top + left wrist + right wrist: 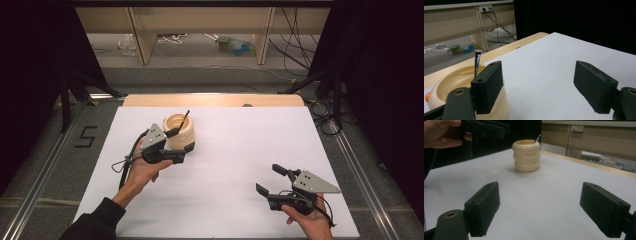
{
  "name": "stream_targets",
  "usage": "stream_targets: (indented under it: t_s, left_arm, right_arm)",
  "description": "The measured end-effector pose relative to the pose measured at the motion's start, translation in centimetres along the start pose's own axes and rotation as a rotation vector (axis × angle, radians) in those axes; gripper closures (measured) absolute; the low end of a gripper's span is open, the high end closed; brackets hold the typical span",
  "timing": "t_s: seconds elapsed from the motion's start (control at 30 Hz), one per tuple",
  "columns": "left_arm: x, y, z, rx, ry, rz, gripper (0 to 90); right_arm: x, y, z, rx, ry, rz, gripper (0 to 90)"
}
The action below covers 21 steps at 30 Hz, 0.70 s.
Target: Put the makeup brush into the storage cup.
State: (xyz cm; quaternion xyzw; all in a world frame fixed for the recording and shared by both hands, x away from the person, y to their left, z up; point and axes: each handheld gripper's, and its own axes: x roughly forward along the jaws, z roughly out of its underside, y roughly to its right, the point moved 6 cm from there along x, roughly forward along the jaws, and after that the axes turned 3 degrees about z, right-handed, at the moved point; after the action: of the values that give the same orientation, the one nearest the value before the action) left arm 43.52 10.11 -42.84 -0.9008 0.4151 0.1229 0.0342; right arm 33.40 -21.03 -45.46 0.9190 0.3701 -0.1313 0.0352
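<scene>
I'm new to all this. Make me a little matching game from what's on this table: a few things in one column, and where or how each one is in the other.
Things:
1. cream holder
2. brush
3. left gripper
4. right gripper

Descriptions:
A. open over bare white sheet, near the front edge
B. open right beside the holder
C. stands upright, shaped like three stacked rings
D. leans inside the holder, its tip above the rim

Pairs: 1-C, 2-D, 3-B, 4-A

From my seat, the white table (235,150) lies bare across its middle, right and near parts, so I can sweep either claw through there freely. The one obstacle stands far left: a cream ringed holder (180,131) with a thin brush (183,120) poking above its rim. My left claw (181,141) hangs just beside it, jaws wide; the right claw (272,180) sits well apart, near right, jaws spread.
</scene>
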Motion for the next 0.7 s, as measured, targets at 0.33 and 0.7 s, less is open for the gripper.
stream_targets:
  t_s: [0.33, 0.7]
  left_arm:
    - [-0.8, 1.0, 0.5, 0.026, 0.013, 0.022, 22.9]
    - [-1.9, 1.6, 1.4, 0.04, 0.013, 0.038, 20.8]
  right_arm:
    - [0.0, 0.0, 0.0, 0.0, 0.0, -0.001, 17.4]
    - [0.0, 0.0, 0.0, -0.003, 0.004, 0.001, 17.4]
